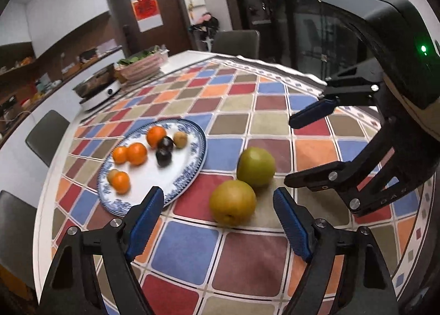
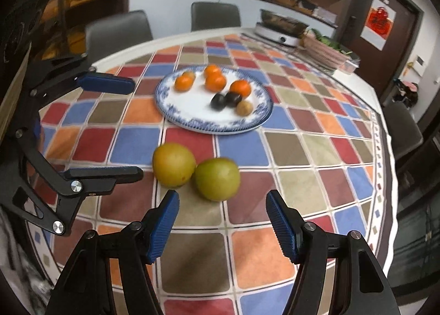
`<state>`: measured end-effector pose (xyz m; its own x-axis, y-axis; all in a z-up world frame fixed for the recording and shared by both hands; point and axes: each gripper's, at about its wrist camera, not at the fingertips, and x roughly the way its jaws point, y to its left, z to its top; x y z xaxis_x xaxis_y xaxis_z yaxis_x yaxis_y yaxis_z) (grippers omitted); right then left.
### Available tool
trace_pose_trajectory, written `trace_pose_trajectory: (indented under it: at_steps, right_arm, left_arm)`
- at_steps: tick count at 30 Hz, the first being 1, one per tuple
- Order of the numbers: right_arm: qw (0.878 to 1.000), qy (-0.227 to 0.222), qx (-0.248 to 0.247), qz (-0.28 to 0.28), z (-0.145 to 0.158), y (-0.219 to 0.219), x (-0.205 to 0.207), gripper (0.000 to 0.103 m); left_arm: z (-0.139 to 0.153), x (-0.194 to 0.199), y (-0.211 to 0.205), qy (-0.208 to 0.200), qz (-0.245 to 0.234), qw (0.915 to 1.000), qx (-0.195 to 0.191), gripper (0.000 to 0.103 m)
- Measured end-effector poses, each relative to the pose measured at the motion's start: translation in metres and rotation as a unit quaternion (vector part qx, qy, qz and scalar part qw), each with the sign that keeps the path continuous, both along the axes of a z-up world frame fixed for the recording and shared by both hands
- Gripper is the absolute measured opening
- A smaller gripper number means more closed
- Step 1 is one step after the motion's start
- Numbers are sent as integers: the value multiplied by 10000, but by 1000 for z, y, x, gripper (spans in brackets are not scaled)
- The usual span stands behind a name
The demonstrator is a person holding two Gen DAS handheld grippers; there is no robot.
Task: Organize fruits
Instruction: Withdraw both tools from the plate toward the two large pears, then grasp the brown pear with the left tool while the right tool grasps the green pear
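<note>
A yellow-brown pear (image 1: 232,201) (image 2: 173,164) and a green apple (image 1: 256,166) (image 2: 217,178) lie touching on the checked tablecloth. A blue-rimmed white plate (image 1: 154,177) (image 2: 198,115) holds several tangerines, two dark plums and small brownish fruits. My left gripper (image 1: 218,199) is open, just short of the pear; it also shows in the right wrist view (image 2: 121,128). My right gripper (image 2: 221,202) is open, just short of the apple; it also shows in the left wrist view (image 1: 291,150). Both are empty.
An electric cooker (image 1: 96,92) (image 2: 280,29) and a basket of greens (image 1: 143,63) (image 2: 327,48) stand at the table's far side. Grey chairs (image 1: 45,136) (image 2: 214,16) ring the round table. The cloth's edge (image 2: 385,150) falls off at the right.
</note>
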<state>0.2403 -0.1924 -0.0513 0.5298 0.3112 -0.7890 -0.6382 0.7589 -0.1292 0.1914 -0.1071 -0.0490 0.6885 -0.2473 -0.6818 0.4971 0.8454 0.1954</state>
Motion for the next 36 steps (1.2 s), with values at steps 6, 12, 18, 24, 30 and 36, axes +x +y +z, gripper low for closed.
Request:
trace_pose_trajectory:
  at_steps: [6, 12, 18, 24, 30, 36]
  right_arm:
    - [9994, 139, -196, 243, -22, 7, 11, 66]
    - [9977, 188, -369, 533, -38, 13, 18, 61]
    - [9977, 375, -133, 550, -43, 11, 28, 55]
    - [9974, 470, -67, 549, -47, 12, 35, 52]
    - [9971, 537, 66, 535, -49, 16, 38, 52]
    - [9965, 677, 372, 306, -53, 17, 48, 50]
  left_arm:
    - [-18, 12, -1, 279, -364, 9989, 89, 68]
    - [-29, 18, -8, 333, -602, 9974, 217, 66]
    - [-36, 31, -10, 552, -595, 9967, 63, 58]
    - [-39, 37, -8, 701, -603, 9957, -67, 48]
    - [-29, 34, 5, 703, -249, 9971, -172, 48]
    - [-22, 38, 16, 628, 244, 9974, -268, 48]
